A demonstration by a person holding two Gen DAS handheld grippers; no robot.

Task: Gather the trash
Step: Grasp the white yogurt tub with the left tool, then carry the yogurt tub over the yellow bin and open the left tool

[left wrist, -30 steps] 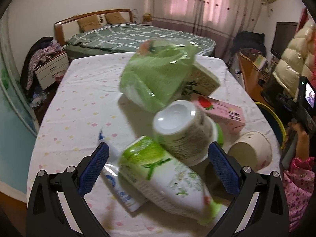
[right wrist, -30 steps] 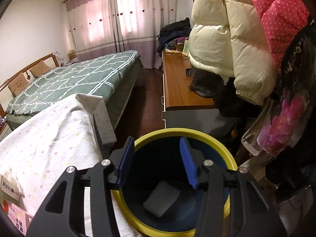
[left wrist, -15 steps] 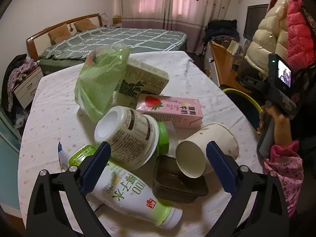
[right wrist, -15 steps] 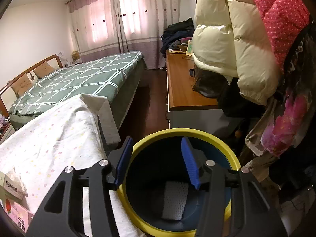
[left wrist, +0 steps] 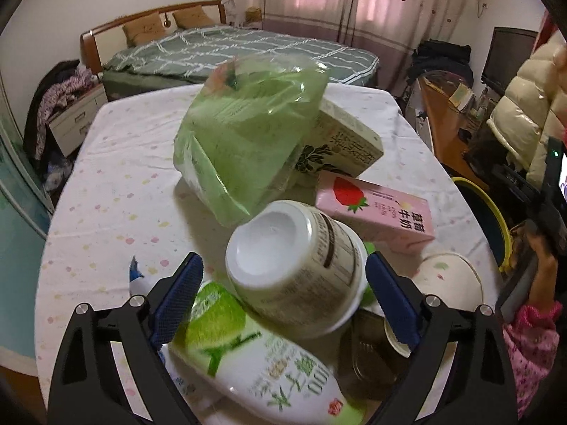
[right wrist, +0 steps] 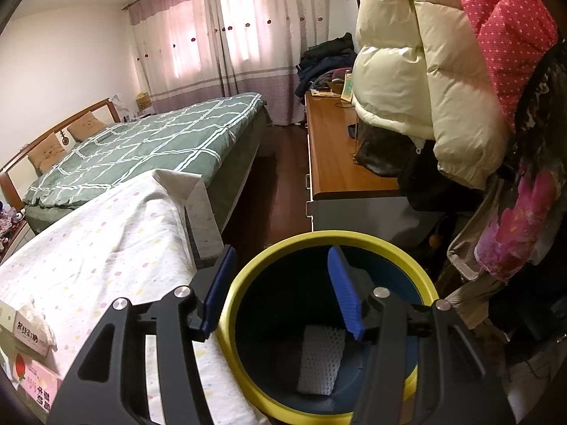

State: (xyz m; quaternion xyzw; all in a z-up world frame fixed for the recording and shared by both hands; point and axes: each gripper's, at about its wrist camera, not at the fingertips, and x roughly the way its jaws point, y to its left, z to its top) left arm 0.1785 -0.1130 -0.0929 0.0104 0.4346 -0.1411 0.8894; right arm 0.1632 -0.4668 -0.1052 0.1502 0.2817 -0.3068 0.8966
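Trash [left wrist: 294,276] heaped at lower centre on the table [left wrist: 117,191] — the next pick is lining up.
Left gripper [left wrist: 283,297] has swung back over the white tub, jaws narrowing but apart around it; right gripper [right wrist: 280,290] has widened, empty — a white pad already in the bin [right wrist: 333,241].

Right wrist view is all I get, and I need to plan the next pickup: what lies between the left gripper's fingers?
Observer: The left gripper frames a white tub on its side; the pads don't touch it, and its jaws have just been closing.
Operator: What's under the tub?
Observer: It leans on a green-and-white bottle.
Operator: Anything right of it?
Observer: A paper cup, tipped over.
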